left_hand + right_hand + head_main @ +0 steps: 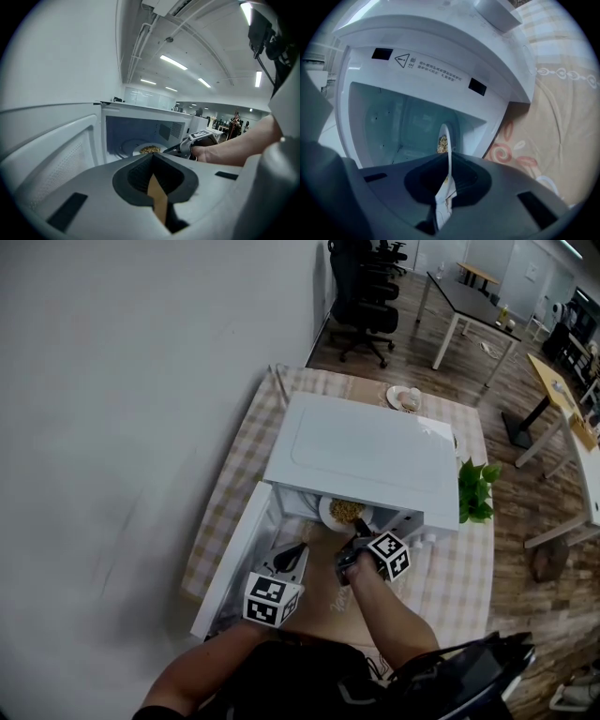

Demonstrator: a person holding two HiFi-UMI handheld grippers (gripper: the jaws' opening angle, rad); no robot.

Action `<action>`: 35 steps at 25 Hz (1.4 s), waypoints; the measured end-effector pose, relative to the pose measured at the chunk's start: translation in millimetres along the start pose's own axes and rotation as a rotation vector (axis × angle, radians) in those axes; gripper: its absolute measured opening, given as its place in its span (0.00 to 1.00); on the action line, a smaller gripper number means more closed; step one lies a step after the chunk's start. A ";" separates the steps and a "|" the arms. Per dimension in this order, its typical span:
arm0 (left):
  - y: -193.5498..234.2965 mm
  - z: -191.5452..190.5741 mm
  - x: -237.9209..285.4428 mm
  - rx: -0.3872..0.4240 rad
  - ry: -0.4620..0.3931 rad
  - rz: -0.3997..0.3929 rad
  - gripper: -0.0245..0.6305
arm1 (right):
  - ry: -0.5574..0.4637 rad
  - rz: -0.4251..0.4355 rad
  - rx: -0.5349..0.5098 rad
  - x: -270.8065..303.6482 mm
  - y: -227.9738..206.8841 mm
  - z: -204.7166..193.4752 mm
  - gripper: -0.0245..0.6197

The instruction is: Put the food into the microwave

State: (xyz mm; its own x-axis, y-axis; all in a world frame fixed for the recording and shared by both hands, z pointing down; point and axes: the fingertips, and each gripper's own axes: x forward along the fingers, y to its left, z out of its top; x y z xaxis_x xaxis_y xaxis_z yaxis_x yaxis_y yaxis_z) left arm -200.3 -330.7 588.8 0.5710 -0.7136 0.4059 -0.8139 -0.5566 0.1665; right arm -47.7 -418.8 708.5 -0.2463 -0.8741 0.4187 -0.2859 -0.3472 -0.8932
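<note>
A white microwave [366,451] stands on the table with its door [234,554] swung open to the left. A white plate [330,515] of yellowish food [347,510] sits in the mouth of the cavity. My right gripper [359,538] is shut on the plate's near rim; in the right gripper view the plate [446,136] stands edge-on between the jaws, with food [442,143] beyond it. My left gripper [291,557] hovers just left of it, by the door's inner side, jaws together and nothing in them. The left gripper view shows the plate [149,150] inside and the right gripper [174,149].
A checked tablecloth [459,568] covers the table. A green plant [476,491] stands at the microwave's right corner, and a small plate [404,397] lies behind the oven. A wall runs along the left; office chairs [366,296] and desks stand farther back.
</note>
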 end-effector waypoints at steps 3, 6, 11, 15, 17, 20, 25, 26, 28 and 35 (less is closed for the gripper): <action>0.6 -3.5 -2.2 0.005 0.008 -0.002 0.05 | -0.027 -0.016 -0.003 3.4 1.2 4.2 0.06; -2.1 -2.8 -6.7 0.067 0.003 -0.009 0.05 | -0.051 -0.027 -0.024 9.1 3.9 5.5 0.06; -3.9 1.8 -9.6 0.079 -0.022 -0.026 0.05 | -0.065 -0.061 -0.065 11.8 8.1 0.6 0.07; -5.1 2.4 -14.0 0.049 -0.034 -0.026 0.05 | -0.062 -0.076 -0.086 9.1 7.0 -2.4 0.07; -5.3 0.9 -16.2 0.052 -0.030 -0.024 0.05 | -0.053 -0.084 -0.088 7.8 5.9 -5.2 0.07; -7.1 1.2 -19.5 0.058 -0.037 -0.025 0.05 | -0.044 -0.094 -0.102 7.2 4.2 -8.3 0.08; -8.7 -0.4 -25.7 0.055 -0.039 -0.008 0.05 | -0.045 -0.108 -0.126 11.6 -0.1 -8.4 0.10; -8.4 -0.9 -27.2 0.053 -0.036 -0.001 0.05 | -0.042 -0.104 -0.128 12.3 -0.3 -8.6 0.10; -7.1 -2.9 -29.8 0.050 -0.033 0.012 0.05 | -0.030 -0.091 -0.146 12.2 0.2 -9.4 0.11; -11.6 -6.7 -32.3 0.037 -0.039 0.024 0.05 | -0.002 -0.029 -0.244 -2.0 -2.9 -7.0 0.25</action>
State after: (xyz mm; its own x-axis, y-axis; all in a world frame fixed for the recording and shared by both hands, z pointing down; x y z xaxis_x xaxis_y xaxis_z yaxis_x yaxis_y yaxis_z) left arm -210.0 -298.3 579.8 0.5560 -0.7425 0.3736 -0.8231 -0.5543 0.1235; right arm -52.9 -413.7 711.5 -0.2332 -0.8654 0.4435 -0.5081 -0.2804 -0.8144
